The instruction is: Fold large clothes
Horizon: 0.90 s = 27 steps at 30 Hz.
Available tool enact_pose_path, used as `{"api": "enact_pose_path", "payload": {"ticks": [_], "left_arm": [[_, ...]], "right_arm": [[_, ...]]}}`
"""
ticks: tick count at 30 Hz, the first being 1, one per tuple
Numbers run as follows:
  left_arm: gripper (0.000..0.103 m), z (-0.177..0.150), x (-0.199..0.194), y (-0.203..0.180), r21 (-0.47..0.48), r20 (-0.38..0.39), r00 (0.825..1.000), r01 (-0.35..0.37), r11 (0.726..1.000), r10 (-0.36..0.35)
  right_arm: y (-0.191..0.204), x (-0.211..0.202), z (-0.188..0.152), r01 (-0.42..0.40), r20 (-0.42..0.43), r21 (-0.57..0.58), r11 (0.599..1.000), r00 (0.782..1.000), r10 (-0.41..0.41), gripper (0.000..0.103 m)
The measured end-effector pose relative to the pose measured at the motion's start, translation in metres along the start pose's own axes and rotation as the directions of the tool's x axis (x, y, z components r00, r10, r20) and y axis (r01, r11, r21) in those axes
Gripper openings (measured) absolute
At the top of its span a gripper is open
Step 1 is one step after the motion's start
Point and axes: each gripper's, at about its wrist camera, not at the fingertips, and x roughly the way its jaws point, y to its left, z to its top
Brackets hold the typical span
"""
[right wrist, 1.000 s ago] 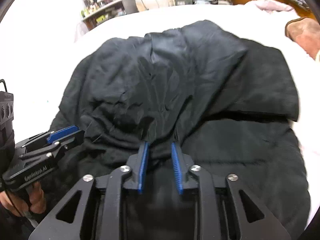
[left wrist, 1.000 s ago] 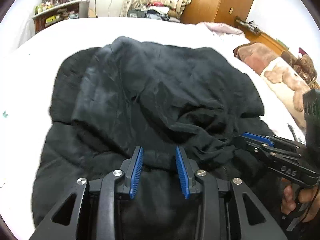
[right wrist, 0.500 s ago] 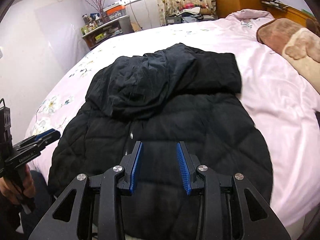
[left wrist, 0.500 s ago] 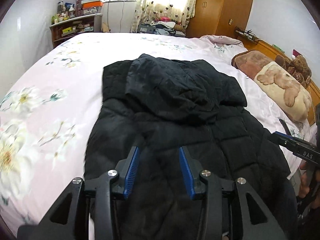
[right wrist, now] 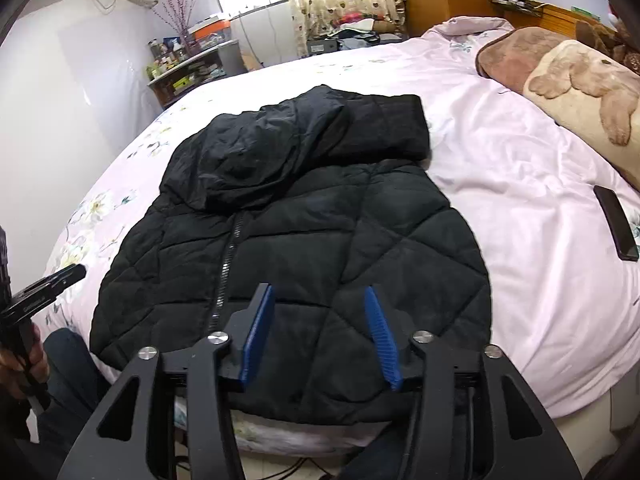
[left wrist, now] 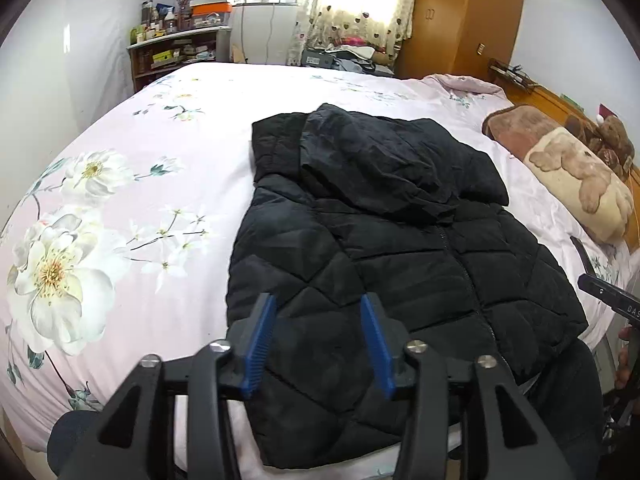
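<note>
Your left gripper (left wrist: 320,340) hangs released above the near hem, its jaws having just been opening, with only air between the blue pads (left wrist: 259,344). Your right gripper (right wrist: 318,336) is likewise unclenched, its jaws having just widened too, and nothing is held.

The black quilted jacket (left wrist: 400,264) lies front-up on the bed (left wrist: 160,208), zipper (right wrist: 228,264) closed, hood (right wrist: 256,152) folded down over the chest toward twelve o'clock, hem at six o'clock hanging slightly over the bed's edge. The sleeves seem tucked behind; I cannot tell for certain.

The likely next step is to fold the body in half. Reach each gripper to its own hem corner: left at about eight o'clock, right at about four. Bite deep, through both padded layers, because puffy fabric slips out of a shallow pinch. Lift both corners together, carry them level toward the hood, and lay them down squarely before letting go. Mind the phone (right wrist: 616,224) at three o'clock and the pillow (right wrist: 580,92) beyond it.
</note>
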Motion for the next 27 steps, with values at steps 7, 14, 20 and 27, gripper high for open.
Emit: {"api": "enact_pose_path", "payload": {"ticks": [7,14,20,27], "left_arm": [[0.064,-0.006,0.015,0.031,-0.066,-0.034,0.999,-0.044,0.997,0.042],[0.065,-0.028,0.052,0.050,-0.118,-0.150,0.989,-0.024,0.993,0.006],[0.067,-0.046,0.079,0.038,-0.132,-0.223,0.974,0.009,0.991,-0.039],[0.076,-0.058,0.082,0.026,-0.125,-0.237,0.971,0.009,0.992,-0.039]], "right_arm": [[-0.039,0.008,0.005,0.045,-0.015,0.058,0.997,0.999,-0.044,0.056],[-0.092,0.027,0.008,0.097,-0.081,0.140,0.985,0.993,-0.087,0.056],[-0.120,0.052,0.004,0.080,-0.172,0.195,0.977,0.984,-0.046,0.057],[-0.122,0.076,-0.010,-0.012,-0.272,0.233,0.972,0.959,0.077,0.061]]}}
